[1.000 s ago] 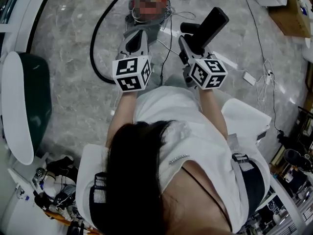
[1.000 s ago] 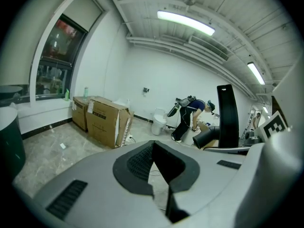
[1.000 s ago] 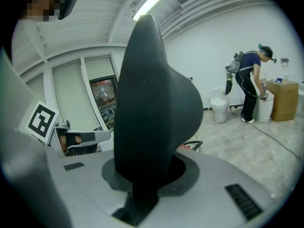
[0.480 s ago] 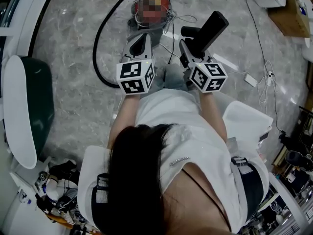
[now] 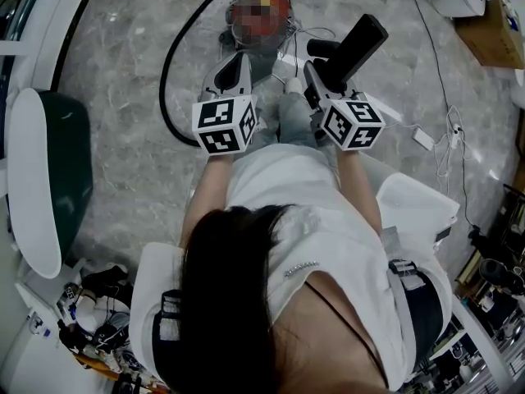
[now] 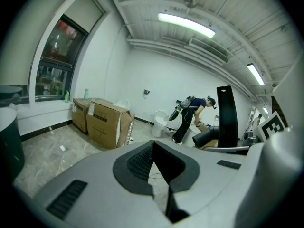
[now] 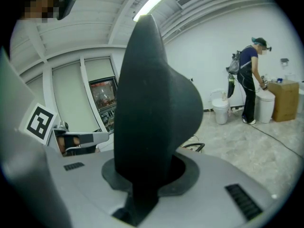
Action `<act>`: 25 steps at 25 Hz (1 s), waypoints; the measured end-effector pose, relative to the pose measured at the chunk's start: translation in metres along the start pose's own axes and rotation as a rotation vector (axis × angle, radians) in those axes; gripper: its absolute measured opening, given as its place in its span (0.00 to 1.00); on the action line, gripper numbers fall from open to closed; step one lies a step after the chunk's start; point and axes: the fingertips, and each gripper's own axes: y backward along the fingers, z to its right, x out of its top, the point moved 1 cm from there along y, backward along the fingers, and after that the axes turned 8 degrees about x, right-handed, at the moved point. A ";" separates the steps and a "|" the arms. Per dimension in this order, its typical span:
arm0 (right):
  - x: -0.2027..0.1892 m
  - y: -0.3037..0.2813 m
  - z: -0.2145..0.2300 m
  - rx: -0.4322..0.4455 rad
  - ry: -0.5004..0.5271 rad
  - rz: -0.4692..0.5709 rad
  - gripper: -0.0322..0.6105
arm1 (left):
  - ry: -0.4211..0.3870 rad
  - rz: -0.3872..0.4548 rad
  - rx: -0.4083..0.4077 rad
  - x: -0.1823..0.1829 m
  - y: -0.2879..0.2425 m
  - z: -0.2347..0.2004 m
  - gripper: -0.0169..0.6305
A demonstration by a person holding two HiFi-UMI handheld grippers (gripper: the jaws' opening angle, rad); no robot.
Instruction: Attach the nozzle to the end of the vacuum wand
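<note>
Neither gripper has shifted since the earlier frame. Left gripper (image 5: pixel 237 60) jaws are closed and empty; right gripper (image 5: pixel 318 71) jaws clamp the nozzle (image 5: pixel 357 43). Contents of the cardboard boxes (image 6: pixel 102 122) left of the left jaws are hidden.

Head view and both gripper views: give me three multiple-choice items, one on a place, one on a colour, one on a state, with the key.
1. Where is the nozzle?
A. on a table
B. in the right gripper
C. in a drawer

2. What colour is the hose on the floor?
A. white
B. black
C. orange

3. How do the left gripper's tongs stand?
A. shut, with nothing between them
B. wide apart
C. closed on the nozzle

Key: 1 B, the right gripper view shows its tongs clamped on the nozzle's lower end. 2 B, the hose loops dark across the pale floor in the head view. 3 A, the left gripper view shows the tongs meeting with nothing between.
</note>
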 end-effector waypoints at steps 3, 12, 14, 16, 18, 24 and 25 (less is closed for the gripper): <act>0.000 -0.006 0.003 0.003 -0.003 0.000 0.18 | -0.003 -0.003 0.002 -0.001 -0.006 -0.002 0.03; 0.022 -0.030 0.028 0.055 0.016 -0.012 0.18 | 0.001 0.000 0.022 0.010 -0.041 0.016 0.03; 0.028 -0.038 0.035 0.072 0.022 -0.021 0.18 | 0.008 -0.004 0.041 0.012 -0.051 0.016 0.03; 0.033 -0.045 0.042 0.089 0.028 -0.032 0.18 | 0.016 -0.012 0.061 0.013 -0.059 0.015 0.03; 0.038 -0.052 0.050 0.106 0.029 -0.042 0.18 | 0.024 -0.019 0.076 0.015 -0.068 0.016 0.03; 0.058 -0.077 0.077 0.170 0.047 -0.073 0.18 | 0.030 -0.028 0.105 0.026 -0.103 0.031 0.03; 0.062 -0.081 0.081 0.181 0.055 -0.077 0.18 | 0.034 -0.027 0.112 0.029 -0.109 0.034 0.03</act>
